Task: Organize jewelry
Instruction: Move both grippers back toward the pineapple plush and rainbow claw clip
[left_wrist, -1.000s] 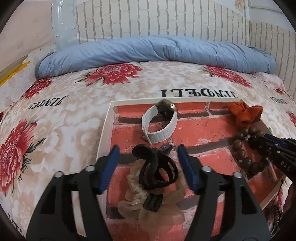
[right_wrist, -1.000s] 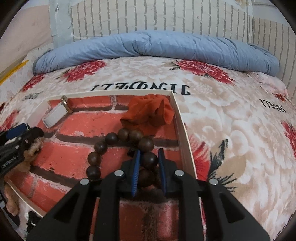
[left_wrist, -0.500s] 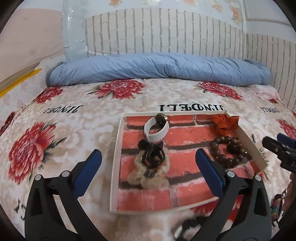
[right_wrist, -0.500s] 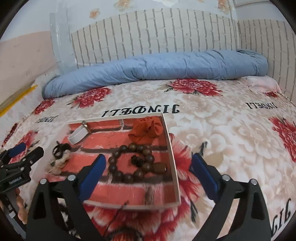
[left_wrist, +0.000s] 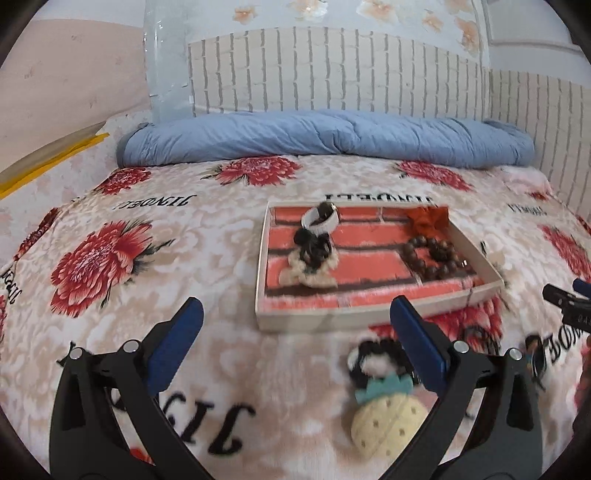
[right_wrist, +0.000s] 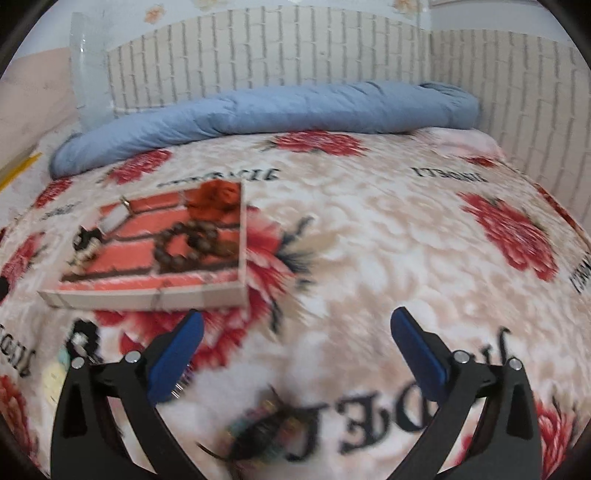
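Left gripper (left_wrist: 295, 339) gapes empty; right gripper (right_wrist: 295, 339), still widening, is empty. Ahead, tray (left_wrist: 373, 318) holds 5 pieces. Unsorted on the bed: pineapple clip (left_wrist: 384, 417) under left gripper, tassel piece (right_wrist: 258, 432) under right.

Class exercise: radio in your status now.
Left gripper open, empty. Right gripper opening, empty. Bead bracelet in tray; pineapple clip outside. Nothing blocking.

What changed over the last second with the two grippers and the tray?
Both grippers pulled back from the tray. The left gripper opened off the black clip; the right gripper let go of the bead bracelet, jaws still opening. Tray contents stayed put.
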